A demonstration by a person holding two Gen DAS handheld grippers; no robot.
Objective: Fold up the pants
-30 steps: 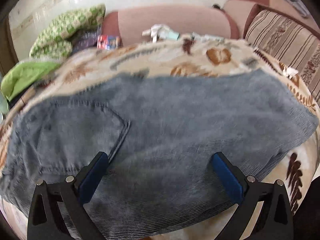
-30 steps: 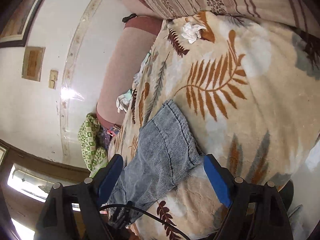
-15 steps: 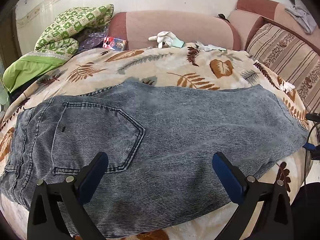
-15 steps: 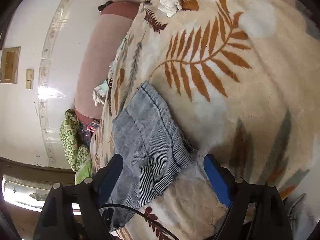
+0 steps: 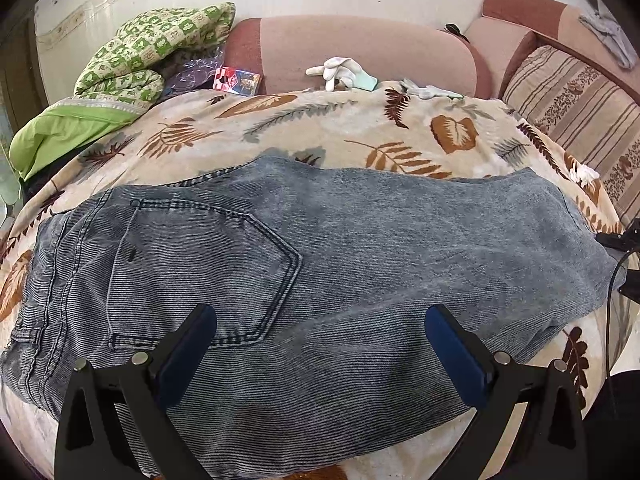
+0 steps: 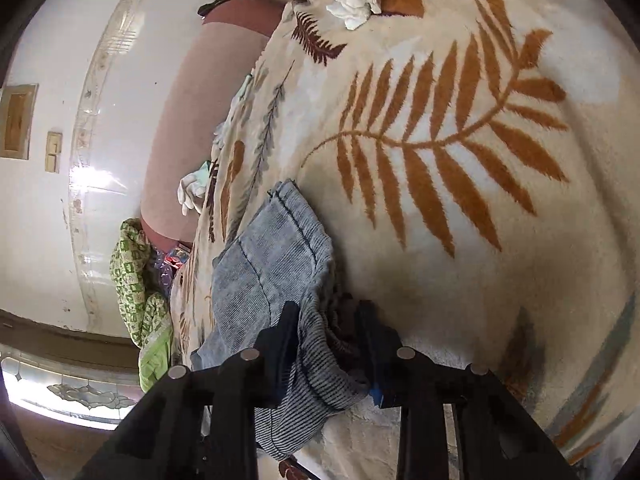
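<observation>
Grey-blue denim pants (image 5: pixel 320 264) lie flat across a leaf-patterned blanket (image 5: pixel 320 136), waistband and back pocket at the left, leg hems at the right. My left gripper (image 5: pixel 320 344) is open and empty, hovering over the near edge of the pants. My right gripper (image 6: pixel 328 344) has its jaws drawn in around the bunched hem of the pants (image 6: pixel 276 264) at the blanket's edge. Part of the right gripper shows at the far right of the left wrist view (image 5: pixel 624 240).
A pink sofa back (image 5: pixel 360 48) runs behind the blanket, with white gloves (image 5: pixel 340 72), a small colourful box (image 5: pixel 238 80) and a green patterned quilt (image 5: pixel 160 48). A striped cushion (image 5: pixel 580 108) stands at the right. A crumpled white tissue (image 6: pixel 356 0) lies on the blanket.
My right gripper has moved onto the pants hem and closed from wide open to gripping it. The left gripper's view has steadied over the pants; it stays open.
</observation>
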